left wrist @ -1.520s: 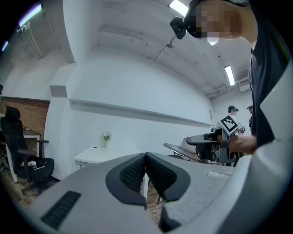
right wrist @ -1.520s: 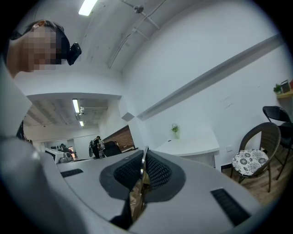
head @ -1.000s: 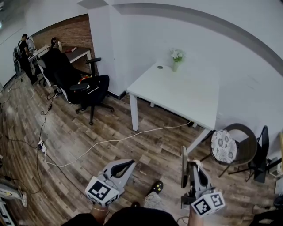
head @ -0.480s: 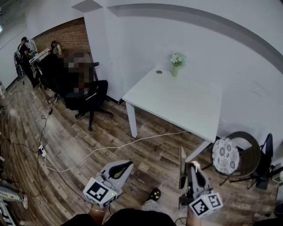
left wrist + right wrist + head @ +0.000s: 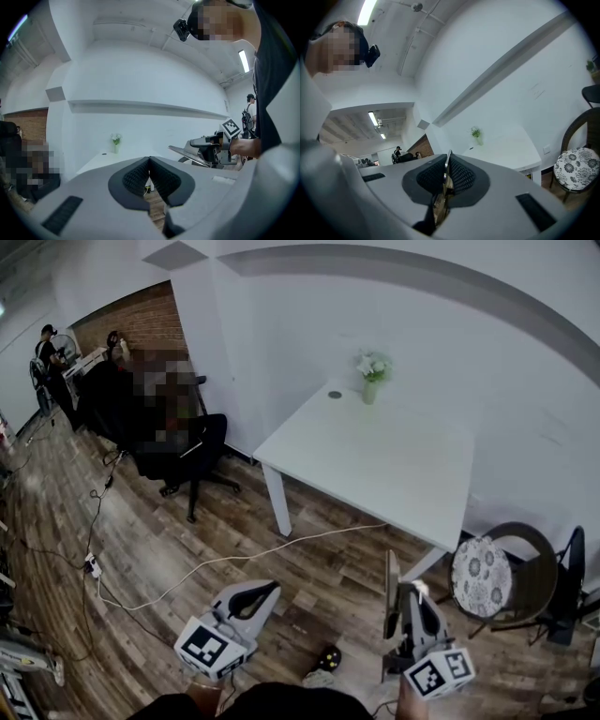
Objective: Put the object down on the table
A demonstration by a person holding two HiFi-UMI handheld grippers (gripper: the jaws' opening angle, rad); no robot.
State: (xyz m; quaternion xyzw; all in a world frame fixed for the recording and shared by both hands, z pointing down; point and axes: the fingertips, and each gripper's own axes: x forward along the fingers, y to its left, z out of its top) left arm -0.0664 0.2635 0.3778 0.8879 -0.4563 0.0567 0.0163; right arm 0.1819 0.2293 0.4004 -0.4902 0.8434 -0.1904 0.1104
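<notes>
My right gripper (image 5: 410,590) is shut on a thin flat dark panel (image 5: 389,598), held on edge above the wooden floor. In the right gripper view the panel's edge (image 5: 442,199) runs up between the pads of that gripper (image 5: 448,164). My left gripper (image 5: 267,590) is shut with nothing in it; its pads meet in the left gripper view (image 5: 150,161). That view also shows the panel (image 5: 187,153) out to the right. The white table (image 5: 375,456) stands ahead of both grippers, some way off.
A small vase of flowers (image 5: 371,371) and a small round thing (image 5: 335,395) sit at the table's far edge. A round chair with a patterned cushion (image 5: 483,573) stands right of the table, a black office chair (image 5: 187,442) to its left. A white cable (image 5: 234,559) crosses the floor.
The table has come a little nearer and shifted left in the head view. Both grippers have gone forward with the person; the right one still holds the panel.
</notes>
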